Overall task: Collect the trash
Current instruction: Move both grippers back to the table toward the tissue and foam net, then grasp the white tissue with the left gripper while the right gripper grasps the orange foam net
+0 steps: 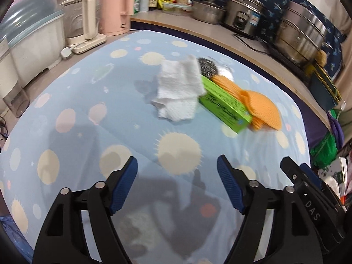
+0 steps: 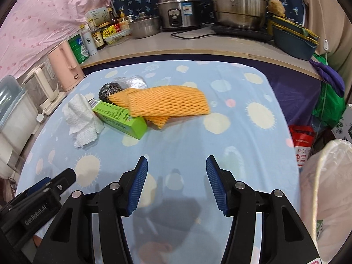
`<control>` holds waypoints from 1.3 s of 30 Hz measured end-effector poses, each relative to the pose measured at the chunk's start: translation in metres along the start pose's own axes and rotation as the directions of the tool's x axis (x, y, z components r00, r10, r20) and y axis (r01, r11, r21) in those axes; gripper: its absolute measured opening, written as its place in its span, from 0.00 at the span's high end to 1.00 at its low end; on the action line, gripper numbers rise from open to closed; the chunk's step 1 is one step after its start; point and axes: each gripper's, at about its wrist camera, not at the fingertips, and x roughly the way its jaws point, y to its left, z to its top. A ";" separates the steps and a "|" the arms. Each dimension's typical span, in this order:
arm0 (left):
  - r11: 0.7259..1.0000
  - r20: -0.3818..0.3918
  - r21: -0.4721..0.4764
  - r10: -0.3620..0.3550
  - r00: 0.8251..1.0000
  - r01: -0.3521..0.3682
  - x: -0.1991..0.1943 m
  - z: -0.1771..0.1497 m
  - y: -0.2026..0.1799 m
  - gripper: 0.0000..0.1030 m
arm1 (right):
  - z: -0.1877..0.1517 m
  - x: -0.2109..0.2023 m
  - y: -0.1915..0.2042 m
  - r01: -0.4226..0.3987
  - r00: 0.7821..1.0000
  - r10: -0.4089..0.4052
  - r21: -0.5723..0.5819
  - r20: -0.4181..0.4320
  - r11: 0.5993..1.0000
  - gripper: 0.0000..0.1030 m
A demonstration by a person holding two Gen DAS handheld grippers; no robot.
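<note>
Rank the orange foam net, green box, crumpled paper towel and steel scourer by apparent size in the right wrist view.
1. orange foam net
2. green box and crumpled paper towel: too alike to rank
3. steel scourer, partly hidden behind the net

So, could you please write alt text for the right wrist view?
The open right hand-held gripper hovers empty over a blue spotted tablecloth. Ahead lies a pile of trash: orange foam netting, a green box, crumpled white paper towel and a steel scourer.
</note>
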 end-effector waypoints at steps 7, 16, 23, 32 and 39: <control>0.998 0.013 -0.057 0.040 0.999 -0.039 0.017 0.020 0.031 0.23 | -0.002 0.029 0.020 -0.029 0.998 0.027 -0.027 -0.054 0.999 0.44; 0.998 0.034 -0.063 -0.014 0.999 0.016 0.042 0.046 0.028 0.16 | 0.018 0.041 0.024 -0.021 0.999 0.021 -0.028 -0.025 0.999 0.44; 0.997 0.028 -0.061 -0.049 0.998 0.050 0.076 0.065 0.021 0.18 | 0.023 0.048 0.017 -0.010 0.999 0.009 -0.014 -0.035 1.000 0.44; 0.998 0.000 -0.002 -0.068 0.998 0.068 0.087 0.069 0.015 0.92 | 0.035 0.057 -0.002 0.012 1.000 -0.011 0.028 -0.028 1.000 0.44; 0.999 0.008 0.011 -0.051 0.999 0.051 0.080 0.065 0.014 0.94 | 0.058 0.064 -0.018 0.000 1.000 0.000 0.080 0.004 0.997 0.40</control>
